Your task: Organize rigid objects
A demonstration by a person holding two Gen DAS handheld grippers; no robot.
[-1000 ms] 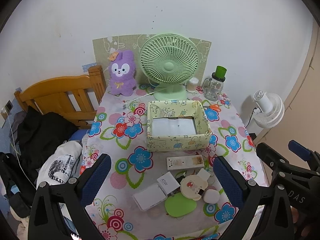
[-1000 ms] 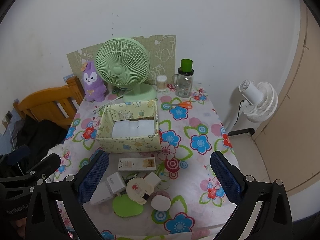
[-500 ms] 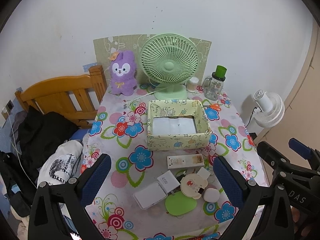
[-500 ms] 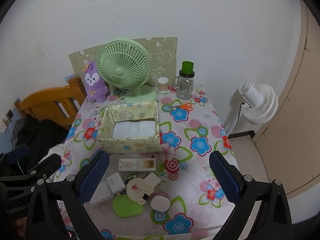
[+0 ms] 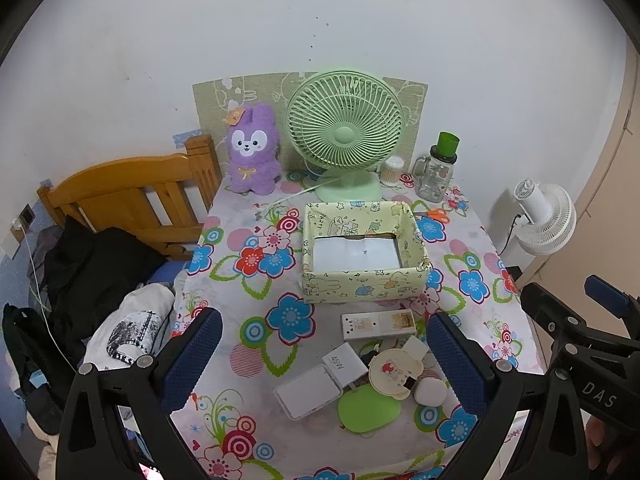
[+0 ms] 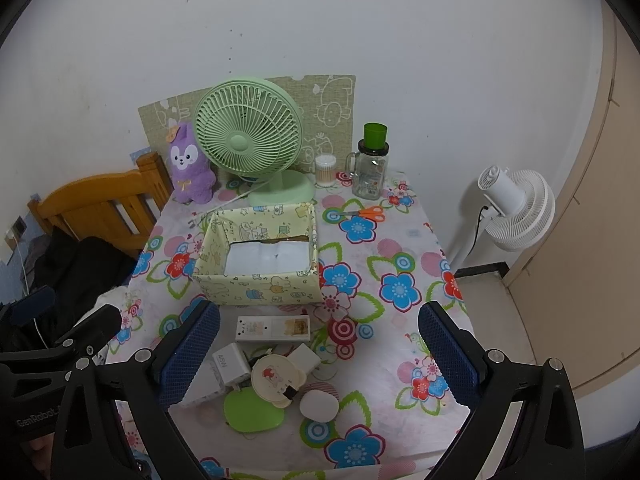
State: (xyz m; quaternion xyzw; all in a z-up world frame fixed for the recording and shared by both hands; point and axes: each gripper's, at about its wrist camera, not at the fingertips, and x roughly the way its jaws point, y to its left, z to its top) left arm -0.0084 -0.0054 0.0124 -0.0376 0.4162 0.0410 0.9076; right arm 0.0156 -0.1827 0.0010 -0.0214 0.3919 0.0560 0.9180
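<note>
A yellow patterned box (image 5: 362, 284) (image 6: 260, 290) stands mid-table, empty but for a white liner. In front of it lies a cluster of small rigid items: a long white remote-like case (image 5: 378, 325) (image 6: 274, 329), a white 45W charger (image 5: 345, 365) (image 6: 231, 365), a white flat square case (image 5: 308, 396), a green oval case (image 5: 368, 411) (image 6: 254, 411), a round cream case with a cartoon (image 5: 395, 371) (image 6: 276, 378) and a white round puck (image 5: 430, 392) (image 6: 319, 406). My left gripper (image 5: 324, 360) and right gripper (image 6: 320, 356) are both open and empty, held above the cluster.
At the table's back stand a green fan (image 5: 344, 136), a purple plush (image 5: 252, 150), a cotton-swab jar (image 5: 391, 170), a glass mug with green lid (image 5: 438, 172) and orange scissors (image 6: 366, 213). A wooden bed frame (image 5: 128, 192) is left, a white floor fan (image 6: 516, 208) right.
Both grippers have drifted slightly; the view has shifted a little. Nothing on the table has moved.
</note>
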